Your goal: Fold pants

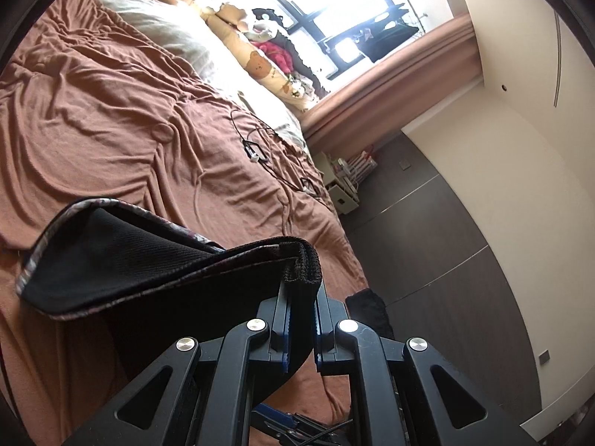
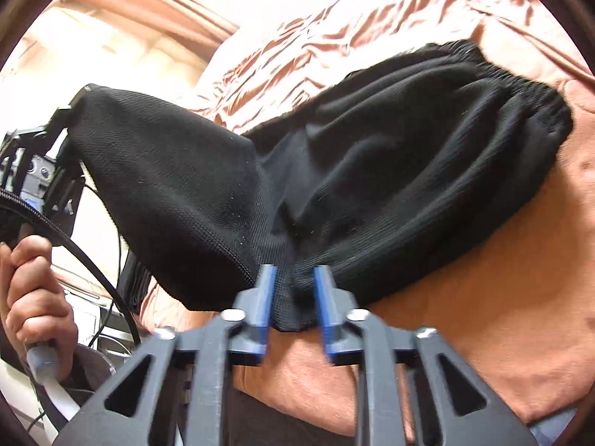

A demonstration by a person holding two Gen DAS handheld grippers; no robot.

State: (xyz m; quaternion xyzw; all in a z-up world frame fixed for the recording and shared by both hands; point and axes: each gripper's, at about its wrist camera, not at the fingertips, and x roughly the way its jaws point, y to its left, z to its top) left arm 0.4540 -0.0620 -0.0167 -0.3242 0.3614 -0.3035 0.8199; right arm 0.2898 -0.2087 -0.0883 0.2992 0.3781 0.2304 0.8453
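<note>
Left wrist view: the left gripper [image 1: 301, 297] is clamped tight on a hem of the one pair of black pants [image 1: 148, 271], lifted over the brown bed [image 1: 111, 111]. Two pillows [image 1: 178, 37] lie by the window [image 1: 327, 7]. No writing is readable.

Right wrist view: the right gripper [image 2: 293, 293] stands part open, pants fabric between its blue pads [image 2: 264, 297] but not pinched. A hand [image 2: 33, 297] holds the left gripper's handle.

Your left gripper [image 1: 301, 278] is clamping tight on the pants' [image 2: 372, 156] black hem, lifting it. Your right gripper [image 2: 293, 297] is sitting with jaws parted around a fold of the pants, pads clear. Your left hand [image 2: 33, 297] is gripping its handle beside the pants.
</note>
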